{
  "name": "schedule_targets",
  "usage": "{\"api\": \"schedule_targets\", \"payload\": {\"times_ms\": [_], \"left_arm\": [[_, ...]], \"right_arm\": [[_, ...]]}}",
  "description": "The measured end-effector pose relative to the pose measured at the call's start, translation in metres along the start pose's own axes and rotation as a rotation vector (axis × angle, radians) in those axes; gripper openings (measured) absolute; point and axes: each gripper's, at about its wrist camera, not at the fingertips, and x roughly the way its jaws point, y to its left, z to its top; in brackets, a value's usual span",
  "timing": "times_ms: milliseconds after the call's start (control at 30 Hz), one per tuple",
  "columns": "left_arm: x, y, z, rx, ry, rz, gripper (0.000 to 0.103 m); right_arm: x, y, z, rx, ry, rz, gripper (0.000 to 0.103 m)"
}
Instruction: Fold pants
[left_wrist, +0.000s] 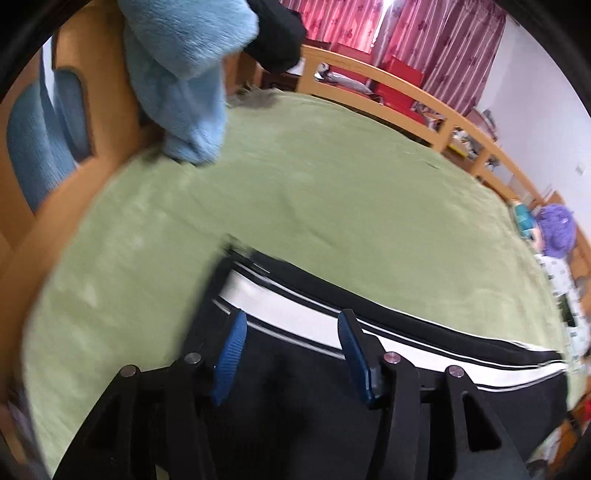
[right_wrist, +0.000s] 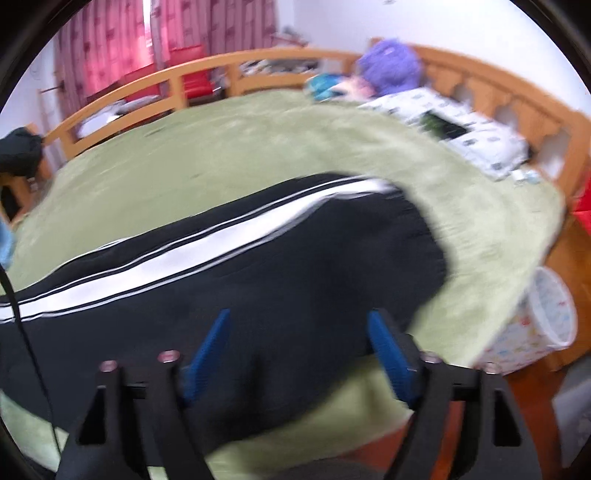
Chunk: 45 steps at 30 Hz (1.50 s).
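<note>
Green bed (left_wrist: 332, 192) holds the black pants (right_wrist: 258, 266), lying flat by its near edge. Both the left gripper (left_wrist: 291, 332) and right gripper (right_wrist: 299, 332) hover above with jaws spread, pinching nothing. Next, I think, each must grab 1 edge to fold.

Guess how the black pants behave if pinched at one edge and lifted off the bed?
Likely floppy: the pants lie flat on the green blanket, with a curved edge. Lifted from one point, the rest would probably hang and drag. The blanket looks fuzzy, so they may cling rather than slide. Probably light; the fabric looks thin.
</note>
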Motion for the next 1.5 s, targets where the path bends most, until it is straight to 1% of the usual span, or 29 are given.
{"api": "schedule_targets", "payload": {"times_ms": [33,67,133,200,267,333,433,567,600,633,667,700,733,767,800,833,900,933,967,1033,1067,1100,1167,1200,1233,1300,1367,1433,1500], "left_arm": [[0.001,-0.01,-0.008,0.0,0.019,-0.012,0.049],[0.0,-0.018,-0.013,0.003,0.029,-0.017,0.049],[-0.001,-0.041,-0.029,0.023,0.047,-0.018,0.05],[-0.002,-0.059,-0.042,0.027,0.054,-0.016,0.05],[-0.001,-0.078,-0.057,0.015,0.076,-0.023,0.05],[0.0,-0.094,-0.069,0.002,0.095,-0.033,0.05],[0.005,-0.111,-0.079,0.0,0.121,-0.04,0.05],[0.011,-0.136,-0.089,0.015,0.14,-0.023,0.05],[0.013,-0.138,-0.09,0.013,0.14,-0.019,0.05],[0.015,-0.142,-0.091,0.011,0.138,-0.016,0.05],[0.016,-0.144,-0.093,0.014,0.139,-0.011,0.05],[0.019,-0.146,-0.094,0.022,0.14,0.001,0.05],[0.02,-0.15,-0.097,0.031,0.139,0.018,0.05],[0.022,-0.152,-0.099,0.043,0.137,0.049,0.05],[0.022,-0.153,-0.099,0.049,0.139,0.062,0.05],[0.021,-0.153,-0.099,0.05,0.14,0.058,0.05],[0.015,-0.153,-0.098,0.049,0.125,0.043,0.05],[0.011,-0.152,-0.097,0.055,0.107,0.042,0.05],[0.009,-0.151,-0.097,0.061,0.097,0.046,0.05],[0.009,-0.145,-0.097,0.061,0.095,0.053,0.051],[0.009,-0.144,-0.097,0.057,0.097,0.05,0.051],[0.01,-0.141,-0.098,0.053,0.102,0.044,0.051],[0.01,-0.132,-0.1,0.047,0.105,0.046,0.051],[0.009,-0.128,-0.1,0.046,0.105,0.048,0.051],[0.008,-0.125,-0.099,0.045,0.106,0.05,0.051],[0.005,-0.114,-0.096,0.046,0.102,0.049,0.051],[0.002,-0.105,-0.092,0.043,0.09,0.049,0.051],[0.001,-0.092,-0.086,0.037,0.074,0.048,0.052],[0.002,-0.083,-0.079,0.037,0.053,0.055,0.052]], "right_arm": [[0.001,-0.016,-0.001,0.025,0.011,-0.001,0.084],[0.006,-0.038,-0.003,0.072,0.04,0.01,0.084],[0.017,-0.067,-0.007,0.157,0.078,0.052,0.085],[0.035,-0.098,-0.008,0.263,0.117,0.139,0.085],[0.057,-0.121,-0.005,0.363,0.141,0.264,0.085],[0.074,-0.133,0.001,0.416,0.15,0.337,0.085],[0.105,-0.15,0.012,0.511,0.17,0.409,0.085],[0.149,-0.154,0.014,0.632,0.241,0.479,0.085],[0.156,-0.151,0.015,0.658,0.236,0.494,0.085],[0.158,-0.148,0.017,0.667,0.218,0.498,0.082],[0.159,-0.142,0.022,0.653,0.187,0.491,0.075],[0.158,-0.138,0.028,0.616,0.155,0.464,0.062],[0.156,-0.135,0.034,0.584,0.137,0.457,0.047],[0.151,-0.135,0.043,0.541,0.106,0.443,0.043],[0.145,-0.139,0.051,0.522,0.079,0.452,0.042],[0.137,-0.143,0.063,0.487,0.05,0.486,0.041],[0.121,-0.147,0.083,0.408,-0.013,0.507,0.04],[0.113,-0.146,0.091,0.351,-0.053,0.484,0.04],[0.108,-0.144,0.096,0.298,-0.09,0.438,0.04],[0.116,-0.146,0.097,0.24,-0.085,0.384,0.04],[0.131,-0.149,0.094,0.245,-0.033,0.379,0.042],[0.147,-0.15,0.09,0.256,0.037,0.371,0.043],[0.178,-0.155,0.073,0.28,0.203,0.322,0.046],[0.18,-0.158,0.066,0.293,0.214,0.328,0.048],[0.172,-0.163,0.06,0.309,0.188,0.323,0.052],[0.155,-0.168,0.059,0.301,0.159,0.27,0.061],[0.126,-0.171,0.054,0.29,0.112,0.21,0.063],[0.1,-0.166,0.056,0.268,0.081,0.18,0.063],[0.076,-0.143,0.066,0.205,0.037,0.168,0.063]]}}
